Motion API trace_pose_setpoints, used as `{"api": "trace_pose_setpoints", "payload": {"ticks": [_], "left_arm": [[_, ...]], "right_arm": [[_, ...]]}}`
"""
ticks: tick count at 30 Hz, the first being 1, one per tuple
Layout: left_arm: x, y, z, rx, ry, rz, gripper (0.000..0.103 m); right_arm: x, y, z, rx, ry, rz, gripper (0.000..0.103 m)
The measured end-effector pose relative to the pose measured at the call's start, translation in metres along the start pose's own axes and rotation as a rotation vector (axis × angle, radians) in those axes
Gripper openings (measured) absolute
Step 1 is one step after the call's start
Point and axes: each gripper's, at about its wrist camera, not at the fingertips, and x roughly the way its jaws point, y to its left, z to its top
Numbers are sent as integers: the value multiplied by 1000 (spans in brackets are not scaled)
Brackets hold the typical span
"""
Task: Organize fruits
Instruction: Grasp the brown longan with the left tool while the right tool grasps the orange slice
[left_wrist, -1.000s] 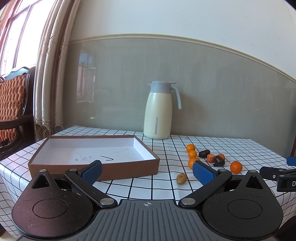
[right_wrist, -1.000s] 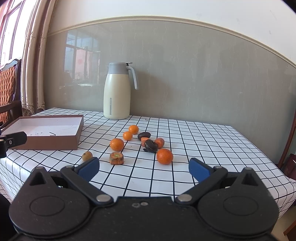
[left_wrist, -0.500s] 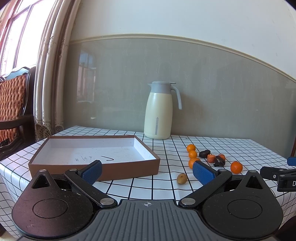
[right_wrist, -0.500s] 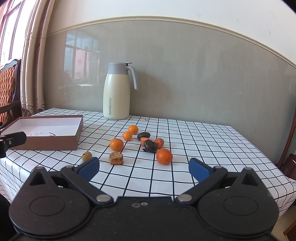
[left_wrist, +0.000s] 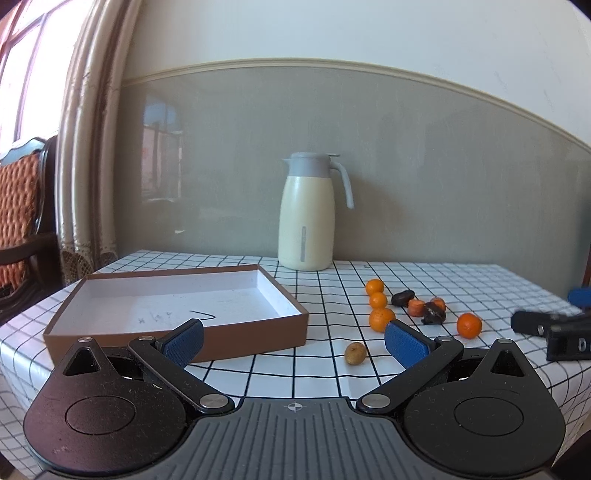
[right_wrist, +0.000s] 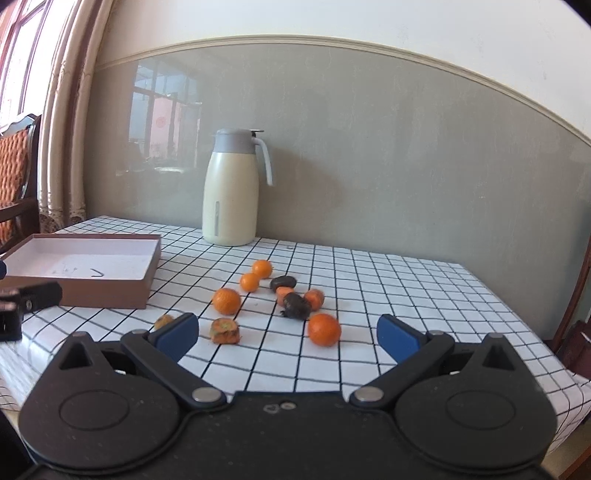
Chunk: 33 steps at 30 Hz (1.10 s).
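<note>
The left gripper (left_wrist: 294, 341) has its blue fingers wide apart and holds nothing. The right gripper (right_wrist: 288, 333) is the same, spread wide with nothing in it. Both hang over the near edge of a table with a checked cloth (right_wrist: 388, 280). The fruits lie in a loose bunch in the middle of the cloth. There are four round oranges; the nearest orange (right_wrist: 324, 329) sits just past the right gripper. A dark long fruit (right_wrist: 283, 282) lies on its side, with its long way running left to right. Another dark lump (right_wrist: 296, 306) sits between two small orange-red pieces (too small to say what they are). A small brown fruit (left_wrist: 355, 353) lies alone, closer to the brown box (left_wrist: 255, 332). The box stands open on the left, with its long side running left to right. A cream jug (right_wrist: 231, 199) stands upright by the wall.
</note>
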Motion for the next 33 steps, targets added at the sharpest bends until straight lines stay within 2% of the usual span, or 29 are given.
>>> {"api": "trace_pose_setpoints", "payload": {"ticks": [5,13,14,15,16,18,23,25,27,31,33], "left_arm": [[21,-22,0,91,-6,-24,103],[58,-29,-3,75,49,-54,102],[62,-31,-4,73,58,-59,99],[65,-32,-6,72,69,-63,85],[70,-33,-8,69,87,-66,80],[81,-35,-11,57,120,-77,77],[97,-44,-14,68,139,-96,77],[105,-47,-16,67,156,-98,72],[112,-48,-18,61,185,-104,61],[122,-52,-20,60,202,-114,58],[128,-54,-21,64,211,-105,58]], "right_arm": [[27,-7,1,-8,47,4,95],[64,-17,-11,7,94,2,86],[67,-17,-11,4,93,5,85],[70,-17,-12,2,93,6,85],[74,-17,-12,-1,97,12,84],[81,-15,-13,-11,104,18,84],[96,-14,-15,-3,126,30,77],[98,-11,-15,3,127,71,70],[101,-3,-16,-27,132,96,69],[110,10,-16,-57,149,136,65],[115,14,-15,-62,160,153,57]]}}
